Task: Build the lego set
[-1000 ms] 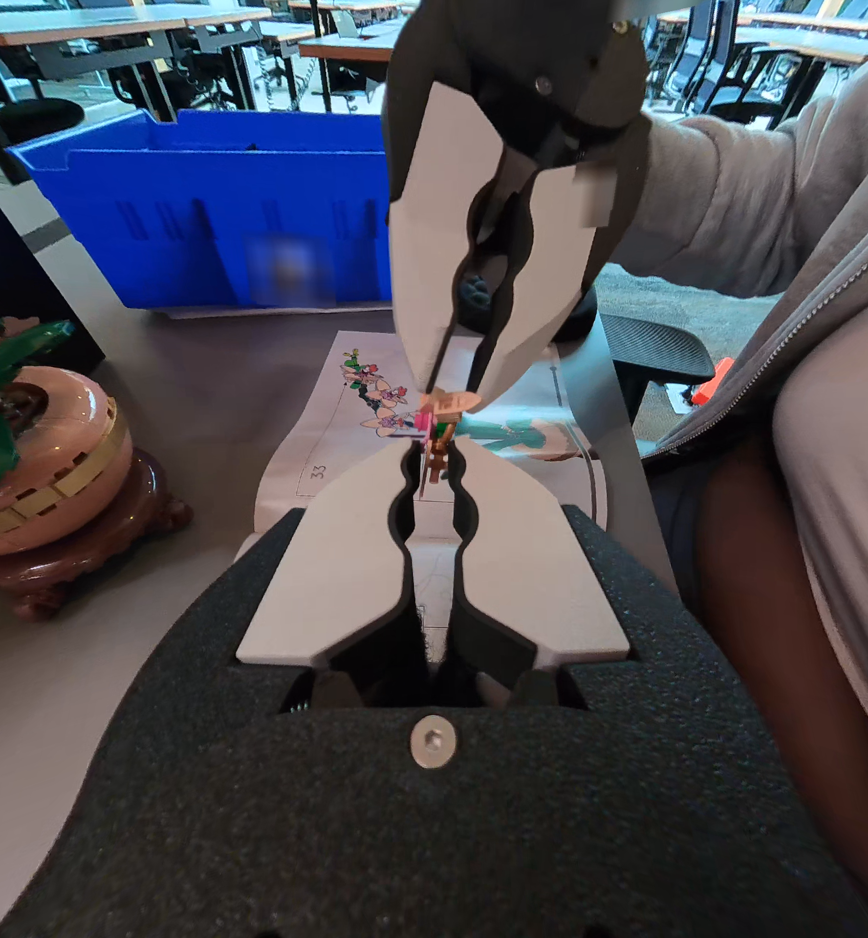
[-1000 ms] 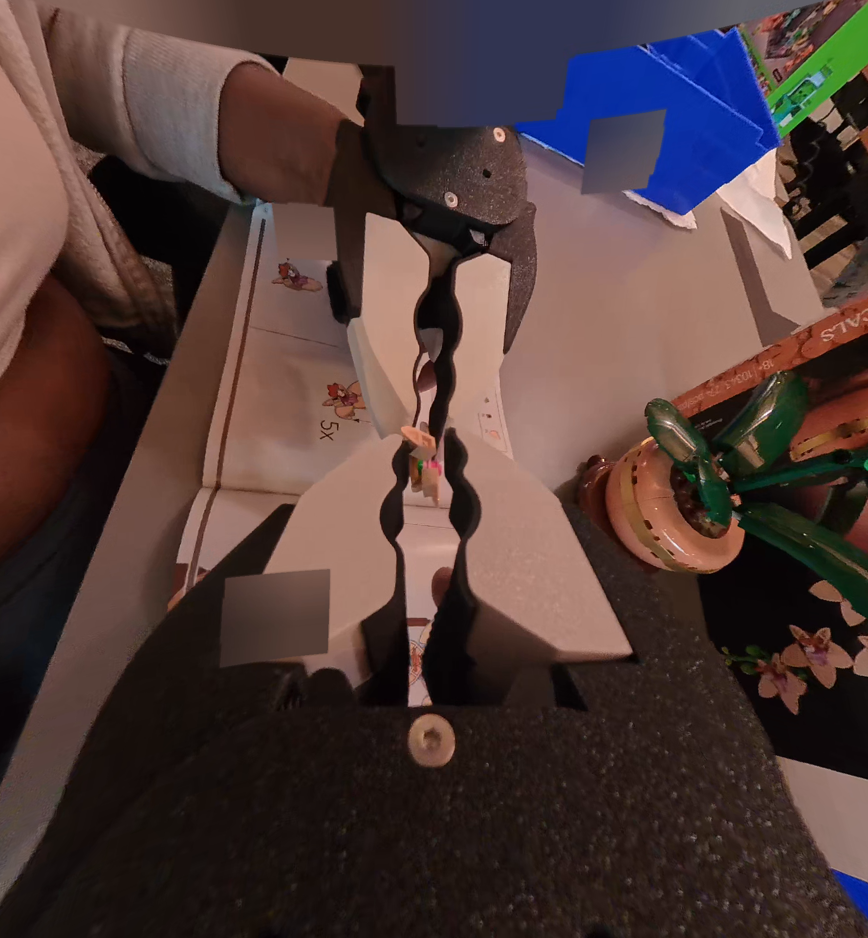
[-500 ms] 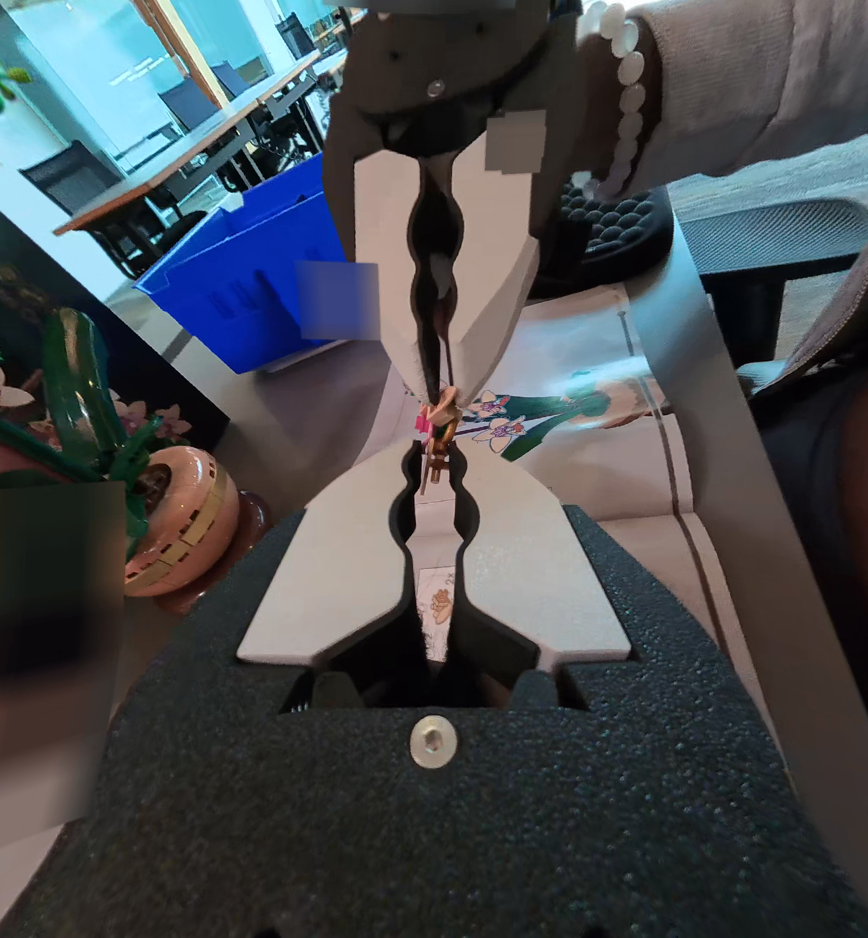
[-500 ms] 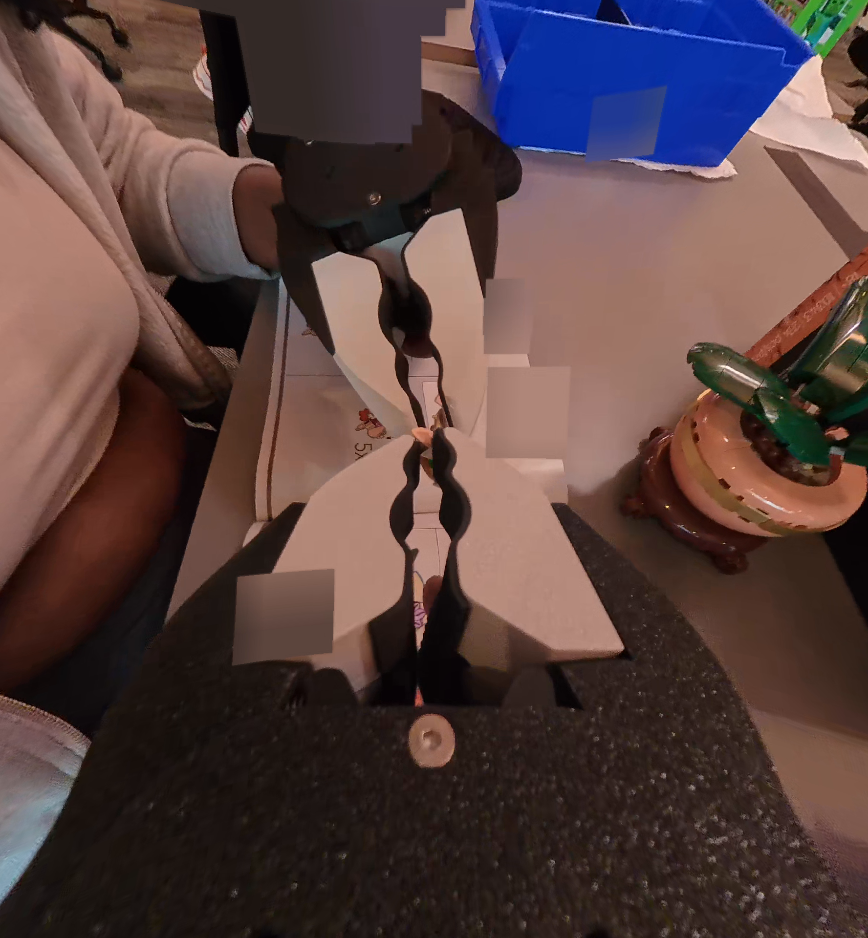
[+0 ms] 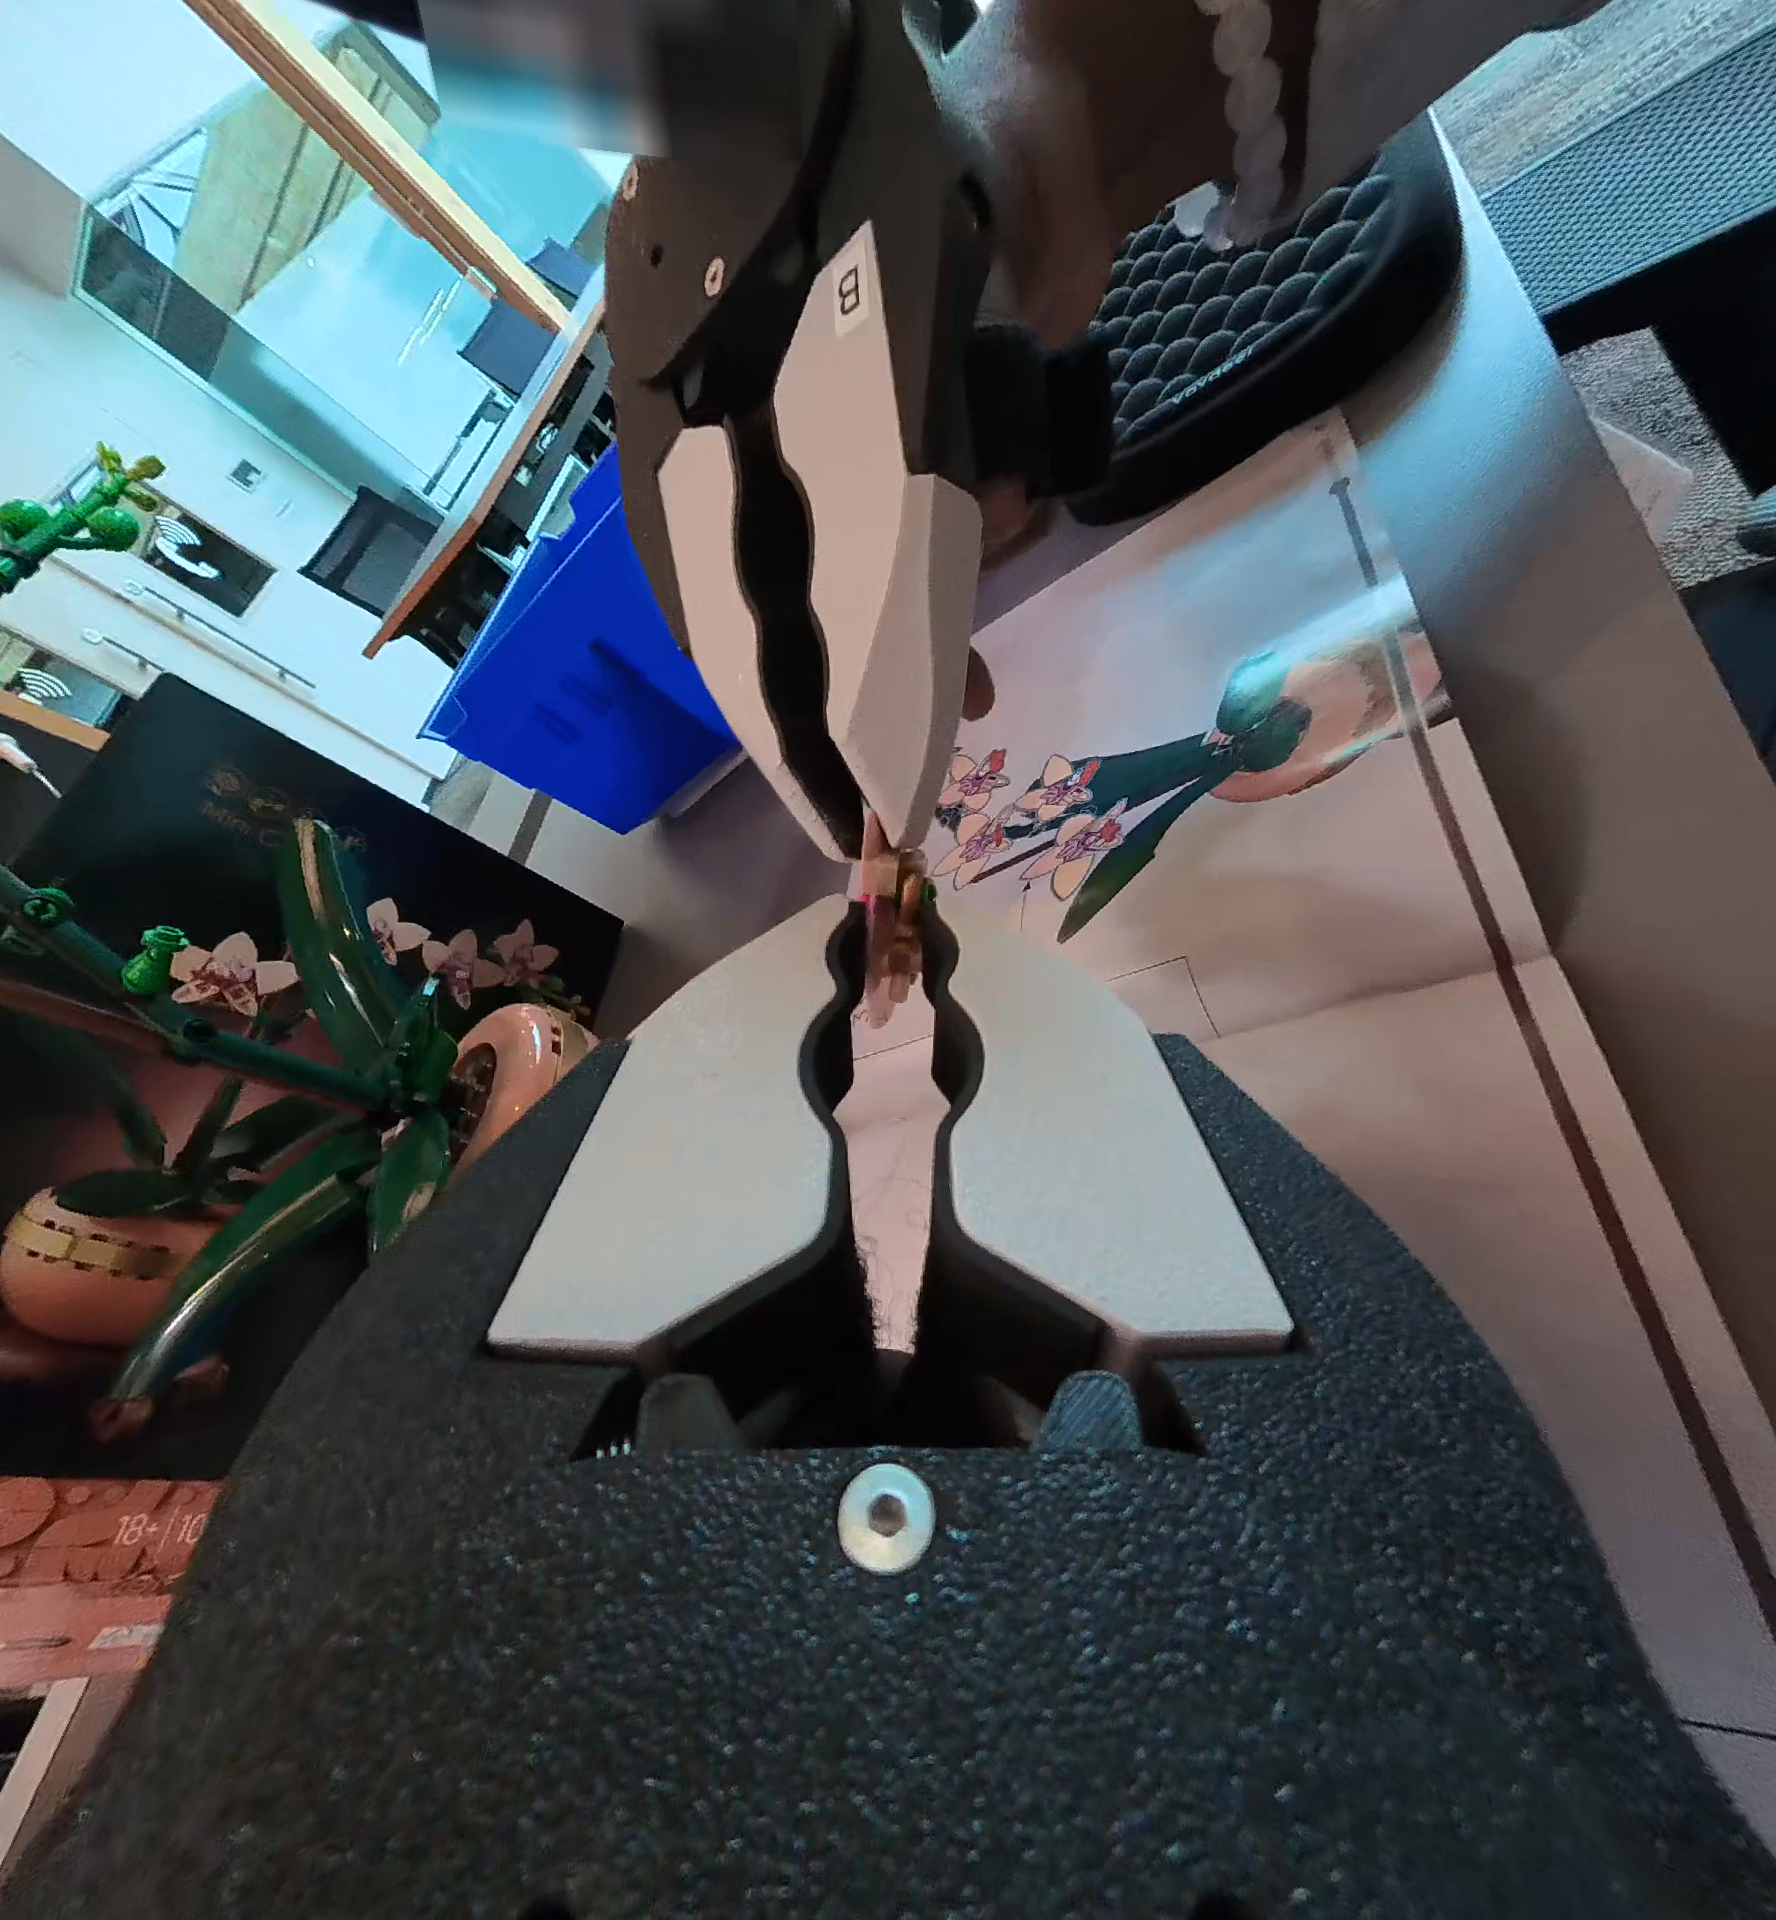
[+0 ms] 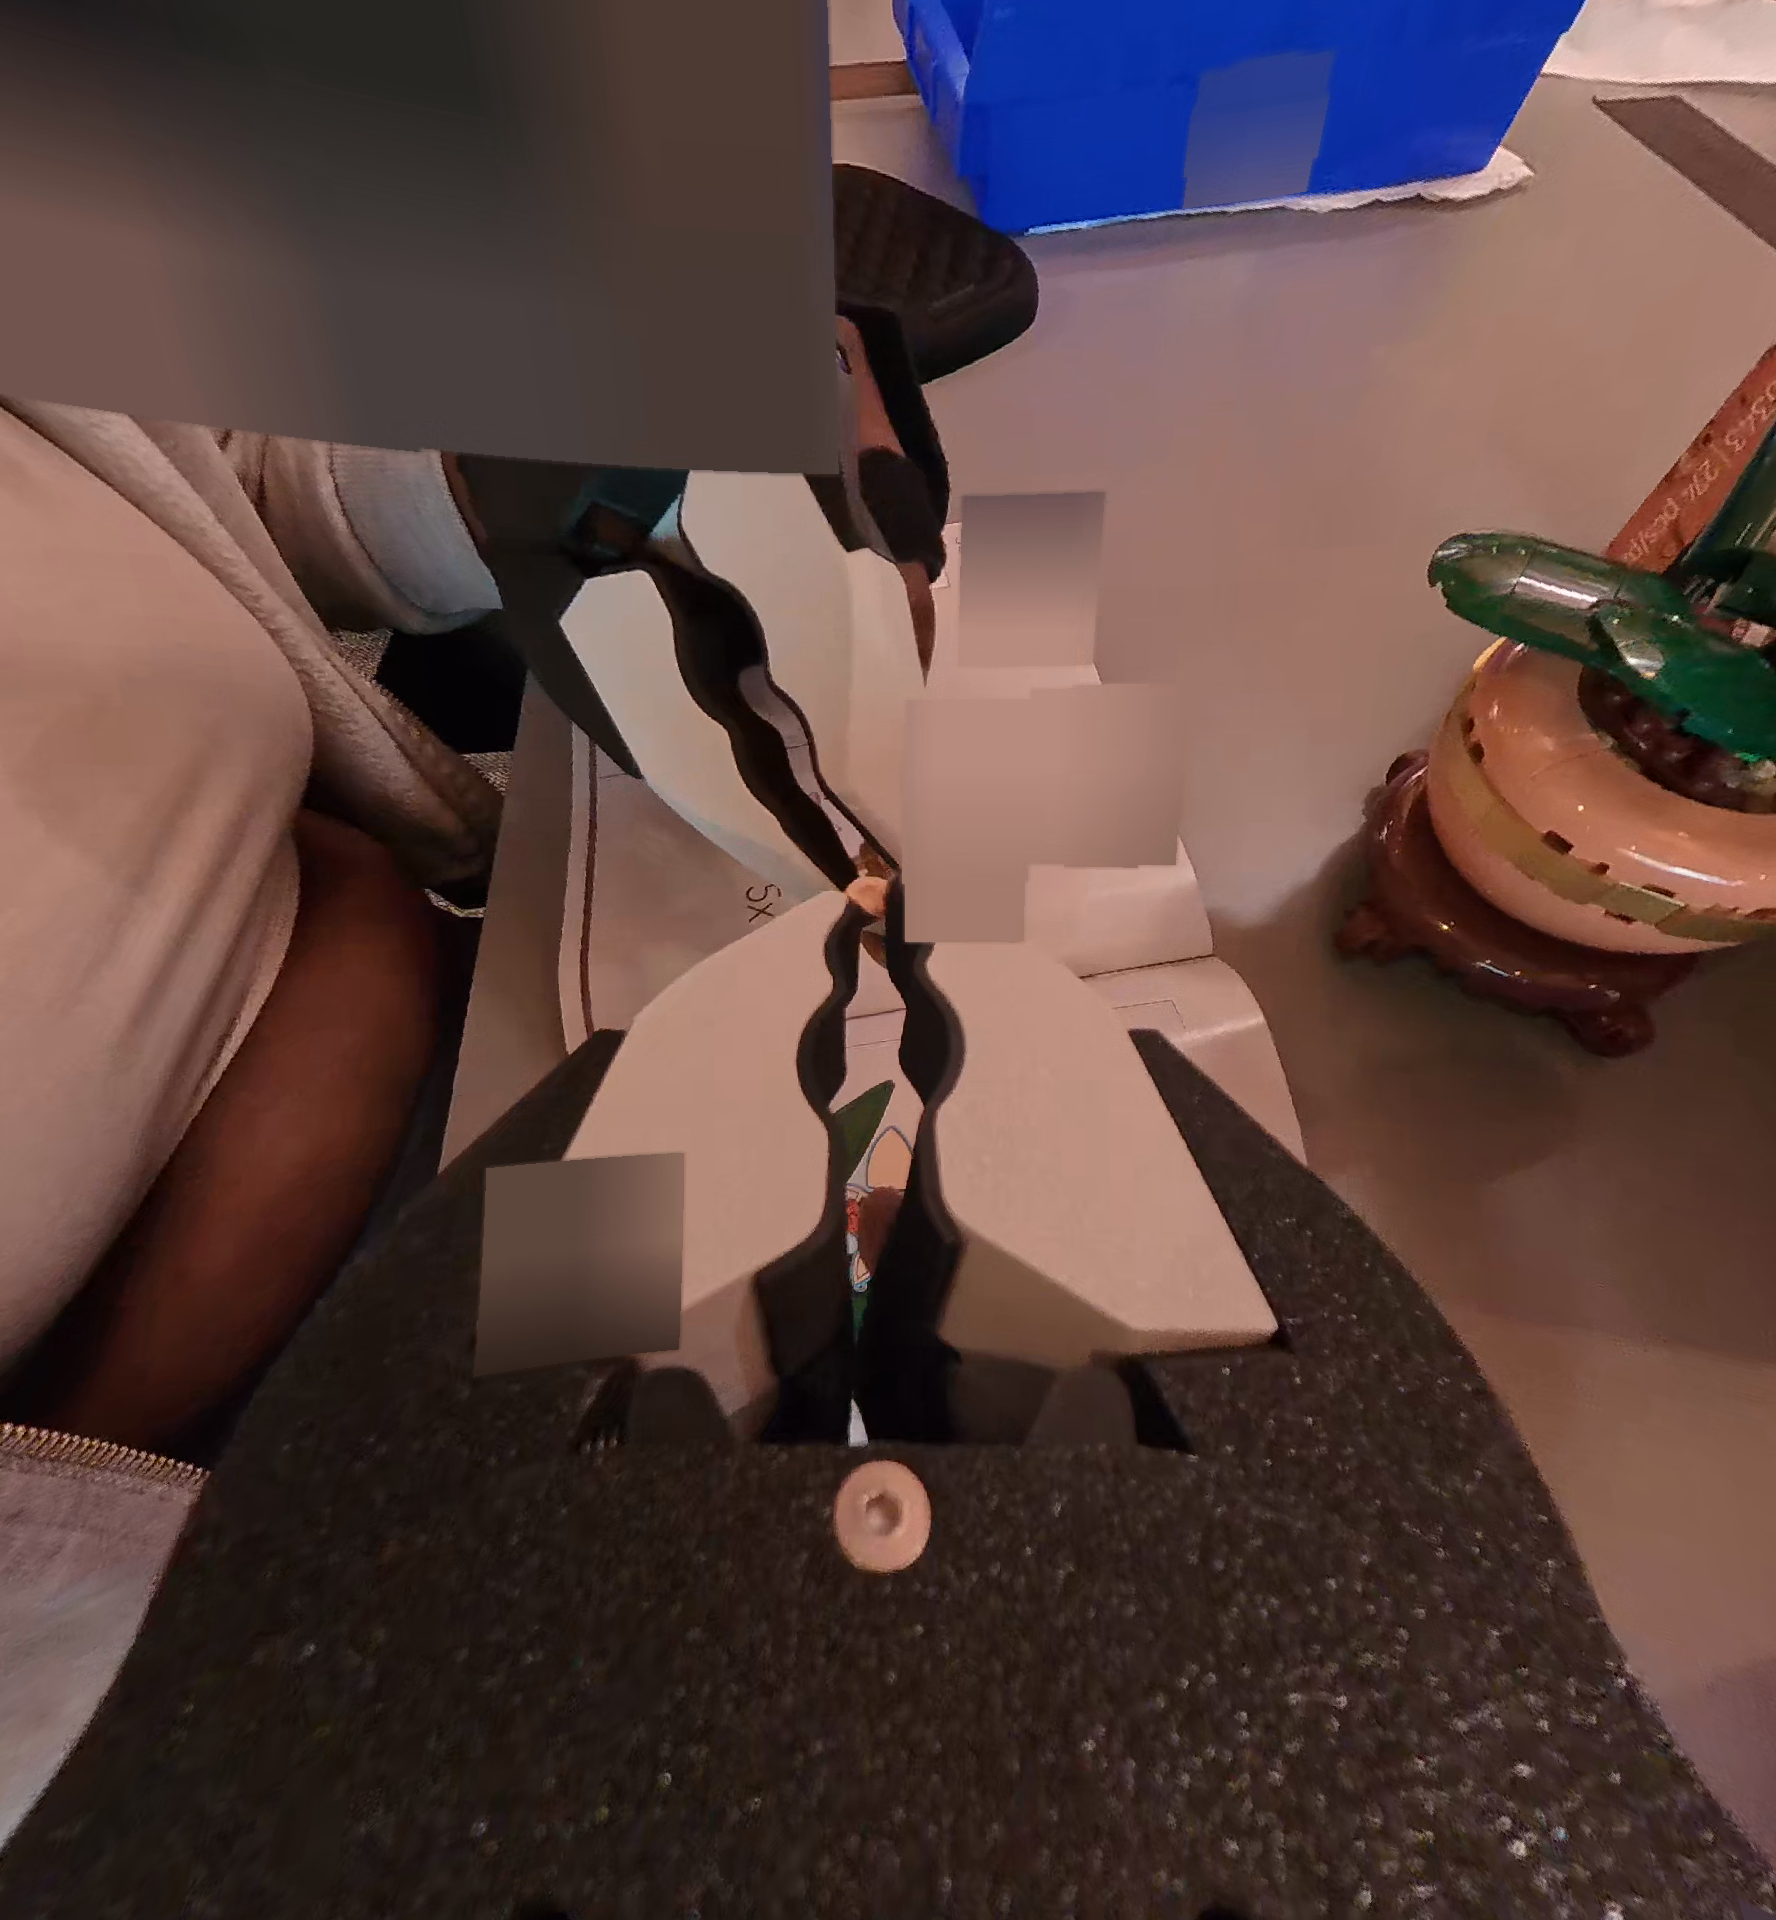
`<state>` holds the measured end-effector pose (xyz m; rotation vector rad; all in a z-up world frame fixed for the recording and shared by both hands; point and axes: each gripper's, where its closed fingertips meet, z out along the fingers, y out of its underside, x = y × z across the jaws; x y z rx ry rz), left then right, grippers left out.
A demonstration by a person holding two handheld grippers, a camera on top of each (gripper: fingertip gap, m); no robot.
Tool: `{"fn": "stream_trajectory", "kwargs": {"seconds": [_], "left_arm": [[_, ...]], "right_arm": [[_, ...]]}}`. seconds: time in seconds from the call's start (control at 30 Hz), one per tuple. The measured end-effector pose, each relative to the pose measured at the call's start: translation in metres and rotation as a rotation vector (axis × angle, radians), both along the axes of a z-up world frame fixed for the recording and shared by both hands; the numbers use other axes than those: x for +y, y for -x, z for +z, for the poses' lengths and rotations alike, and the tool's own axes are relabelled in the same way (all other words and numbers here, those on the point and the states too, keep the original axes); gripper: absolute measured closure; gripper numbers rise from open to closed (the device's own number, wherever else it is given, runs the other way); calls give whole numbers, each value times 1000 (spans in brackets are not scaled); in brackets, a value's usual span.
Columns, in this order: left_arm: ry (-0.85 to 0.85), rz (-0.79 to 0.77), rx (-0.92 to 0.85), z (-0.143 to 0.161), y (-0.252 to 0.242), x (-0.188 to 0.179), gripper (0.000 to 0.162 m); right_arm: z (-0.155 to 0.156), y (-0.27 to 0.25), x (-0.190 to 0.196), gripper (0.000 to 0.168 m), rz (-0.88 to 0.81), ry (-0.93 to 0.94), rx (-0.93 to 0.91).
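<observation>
Step in hand: joining two tiny lego pieces in mid-air, tip to tip, above the open booklet [image 5: 1227,935].
Left gripper [image 5: 889,925]: lower centre of the left wrist view; fingers nearly together, clamped on a small flower piece [image 5: 889,951], with pink, tan and a speck of green showing between the tips.
Right gripper [image 6: 868,914]: lower centre of the right wrist view; fingers drawn close, pinching a small tan bit [image 6: 868,894] at the very tips.
Key relation: in the left wrist view the right gripper comes down from the upper centre, leaning, and its tips meet the left one's tips just above frame centre. The two held bits touch, or stand just apart; too small to tell which.
Long axis: the flower piece runs along the left fingers, up the frame, so the mating end faces the other gripper's tips.
Which is nearer: neither; both are at the joint. A push along the line between the tips looks like what the join calls for.
Risk: the pieces are tiny and held by the tips only; a sideways push could twist one out of its grip.
Where the rest is: the pot [image 6: 1549,821] with green leaves [image 5: 344,1091] stands on the table [image 6: 1279,416], at the right edge of the right wrist view and lower left of the left wrist view, well apart from the joint.
Background: blue bin [image 5: 593,686] beyond the booklet; the set's box [image 5: 240,831] behind the pot.
Progress: pot and stem built; flowers seem to be in the making.
</observation>
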<state>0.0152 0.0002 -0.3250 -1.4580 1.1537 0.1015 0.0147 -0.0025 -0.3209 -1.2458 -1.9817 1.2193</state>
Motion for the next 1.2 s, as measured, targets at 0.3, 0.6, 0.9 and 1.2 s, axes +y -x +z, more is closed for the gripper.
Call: {"fn": "stream_trajectory", "kwargs": {"seconds": [0.3, 0.6, 0.9, 1.2], "left_arm": [[155, -21, -199, 2, 1, 0, 153], [200, -26, -201, -2, -1, -2, 153], [112, -45, -365, 25, 4, -2, 144], [12, -66, -457, 47, 11, -6, 137]], "right_arm": [[2, -3, -1, 138, 41, -121, 75], [-6, 5, 0, 157, 49, -440, 56], [18, 7, -3, 157, -12, 58, 196], [44, 4, 1, 158, -45, 377, 346]]}}
